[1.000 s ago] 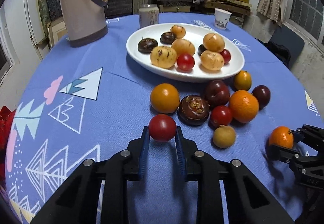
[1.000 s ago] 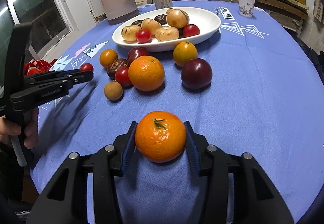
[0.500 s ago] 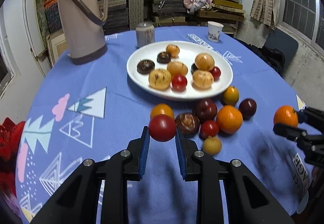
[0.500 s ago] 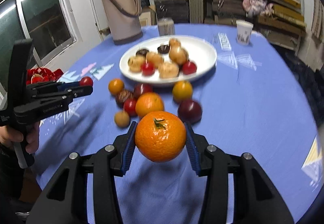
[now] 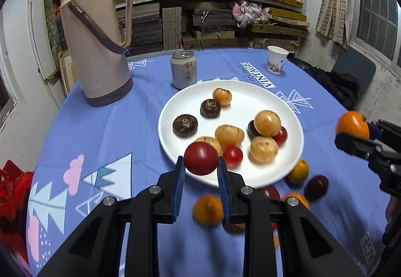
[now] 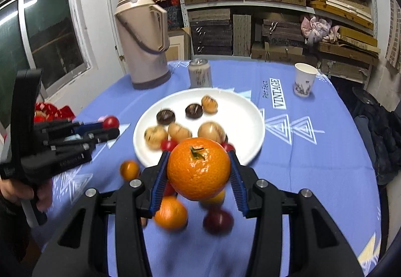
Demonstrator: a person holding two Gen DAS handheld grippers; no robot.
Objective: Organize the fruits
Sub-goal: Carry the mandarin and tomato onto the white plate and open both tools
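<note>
The left gripper [image 5: 201,168] pinched a tomato [image 5: 201,158] and the right gripper [image 6: 198,175] clamped an orange [image 6: 198,168], both held above the cloth near the plate [image 5: 288,164]. Either round fruit could slip, scattering the loose fruit below.

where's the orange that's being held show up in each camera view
Left wrist view: the orange sits at the far right edge, shut in the right gripper.
Right wrist view: the orange fills the lower centre, between that gripper's blue pads.
Shared landmark: the white plate, lying beyond the orange in the right wrist view.
</note>
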